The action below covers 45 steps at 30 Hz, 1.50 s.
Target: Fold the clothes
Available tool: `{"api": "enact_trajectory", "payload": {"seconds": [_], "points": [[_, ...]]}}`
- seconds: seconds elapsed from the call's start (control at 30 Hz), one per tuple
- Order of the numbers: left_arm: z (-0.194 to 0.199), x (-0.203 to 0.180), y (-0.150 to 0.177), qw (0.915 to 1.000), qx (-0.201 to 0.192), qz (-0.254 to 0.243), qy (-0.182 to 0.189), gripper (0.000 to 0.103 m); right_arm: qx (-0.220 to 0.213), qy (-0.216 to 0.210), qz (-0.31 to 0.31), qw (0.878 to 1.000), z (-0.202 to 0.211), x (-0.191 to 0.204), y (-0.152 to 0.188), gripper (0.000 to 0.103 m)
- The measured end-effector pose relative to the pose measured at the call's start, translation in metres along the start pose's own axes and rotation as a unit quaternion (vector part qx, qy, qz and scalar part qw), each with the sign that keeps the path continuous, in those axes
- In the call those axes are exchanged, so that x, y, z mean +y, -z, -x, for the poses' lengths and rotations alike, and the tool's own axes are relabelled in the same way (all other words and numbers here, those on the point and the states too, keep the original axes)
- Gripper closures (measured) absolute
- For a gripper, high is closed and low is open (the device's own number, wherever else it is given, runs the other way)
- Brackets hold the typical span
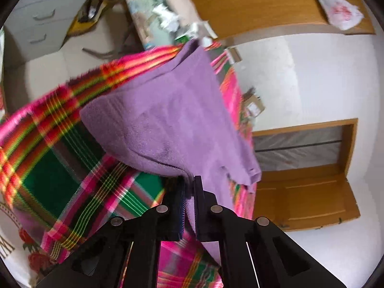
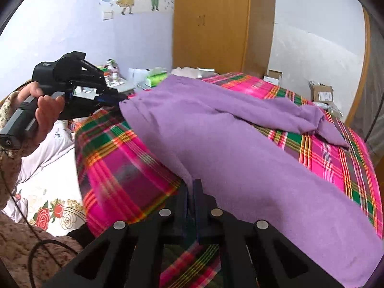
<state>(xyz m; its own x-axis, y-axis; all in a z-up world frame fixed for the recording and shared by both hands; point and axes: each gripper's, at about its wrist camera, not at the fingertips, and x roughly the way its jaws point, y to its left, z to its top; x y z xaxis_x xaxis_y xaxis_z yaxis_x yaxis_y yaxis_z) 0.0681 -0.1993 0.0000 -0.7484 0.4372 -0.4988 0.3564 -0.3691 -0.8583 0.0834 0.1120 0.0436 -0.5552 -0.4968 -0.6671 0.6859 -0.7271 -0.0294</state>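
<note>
On the plaid bed (image 2: 115,168), both tongs, left (image 1: 189,187) and right (image 2: 191,188), pinch the purple garment (image 2: 228,144); uneven tension could skew any fold.

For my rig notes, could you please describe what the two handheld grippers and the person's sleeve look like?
Both grippers, left and right, are matte black, with flat fingers and round silver pivot pins. The left one has a grey-and-black handle. The sleeve is mottled brown and cream; a thin black cable hangs below it.

Left wrist view rolled sideways, looking close along its claw (image 1: 189,192) over the bed (image 1: 72,168) toward the wardrobe (image 1: 264,4), right wrist view upright, close over the same bed, both sharing the purple garment (image 2: 228,144), left claw (image 2: 115,98) seen at the right view's left edge
</note>
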Motion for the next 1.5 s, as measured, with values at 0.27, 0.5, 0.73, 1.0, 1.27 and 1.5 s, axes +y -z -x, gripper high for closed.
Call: {"api": "enact_trajectory", "payload": {"seconds": [0.27, 0.5, 0.73, 1.0, 1.27, 1.5], "points": [[0.024, 0.009, 0.009, 0.9998, -0.020, -0.002, 0.003, 0.097, 0.002, -0.050, 0.004, 0.999, 0.014, 0.017, -0.001, 0.099], [0.014, 0.040, 0.012, 0.9988, -0.013, 0.024, -0.042, 0.098, 0.043, -0.068, -0.014, 0.997, -0.003, 0.014, 0.013, 0.097], [0.030, 0.028, 0.008, 0.9975, -0.043, -0.014, -0.054, 0.101, 0.041, -0.082, -0.078, 0.993, 0.009, -0.023, 0.015, 0.080], [0.014, -0.008, 0.008, 0.9947, -0.032, -0.082, -0.052, 0.099, 0.012, 0.077, -0.194, 0.978, 0.045, -0.114, 0.036, 0.075], [-0.056, -0.052, 0.024, 0.9838, 0.061, -0.163, -0.042, 0.096, 0.010, 0.272, -0.352, 0.895, 0.087, -0.222, 0.097, 0.066], [-0.117, -0.080, 0.044, 0.9668, 0.134, -0.213, -0.044, 0.095, 0.023, 0.356, -0.393, 0.847, 0.109, -0.266, 0.135, 0.060]]}}
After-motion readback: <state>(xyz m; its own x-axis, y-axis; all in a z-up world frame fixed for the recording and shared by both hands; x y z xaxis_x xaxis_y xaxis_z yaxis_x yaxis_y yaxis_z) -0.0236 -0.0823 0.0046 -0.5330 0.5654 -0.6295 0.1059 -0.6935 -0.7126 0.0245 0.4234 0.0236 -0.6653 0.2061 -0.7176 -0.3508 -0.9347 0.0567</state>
